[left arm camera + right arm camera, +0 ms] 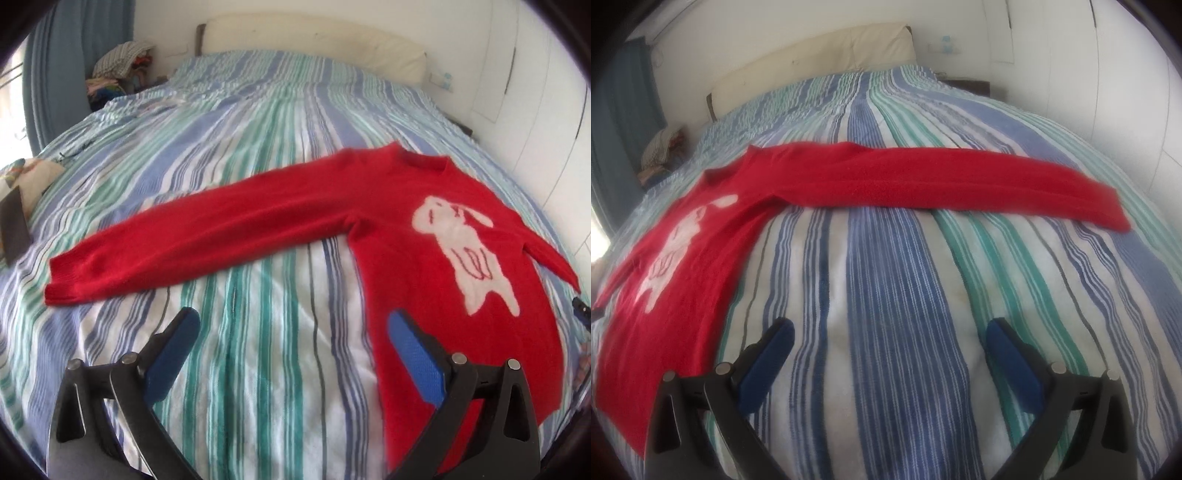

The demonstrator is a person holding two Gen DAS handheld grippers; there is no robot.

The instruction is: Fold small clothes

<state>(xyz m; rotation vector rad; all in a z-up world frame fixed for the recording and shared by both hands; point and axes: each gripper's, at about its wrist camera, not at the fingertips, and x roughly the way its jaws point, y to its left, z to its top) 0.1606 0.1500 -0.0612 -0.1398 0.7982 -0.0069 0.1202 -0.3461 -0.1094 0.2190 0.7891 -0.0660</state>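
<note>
Right now the left hand-held gripper [291,325] and the right hand-held gripper [890,334] both hang spread wide over the striped bed [894,280], gripping nothing. Beyond them the red sweater [424,258] lies flat, front up, with both sleeves stretched out sideways. It looks like a soft, fuzzy, light knit that will sag and stretch, so I'd pinch a sleeve at its cuff [64,286] and carry it across the body.

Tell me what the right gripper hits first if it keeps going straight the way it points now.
Probably the striped bedspread: the open right gripper points over bare cover. Further along that line lies the red sweater's outstretched sleeve, across the path. Depth is unclear, so a flat approach might reach the sleeve first.
</note>
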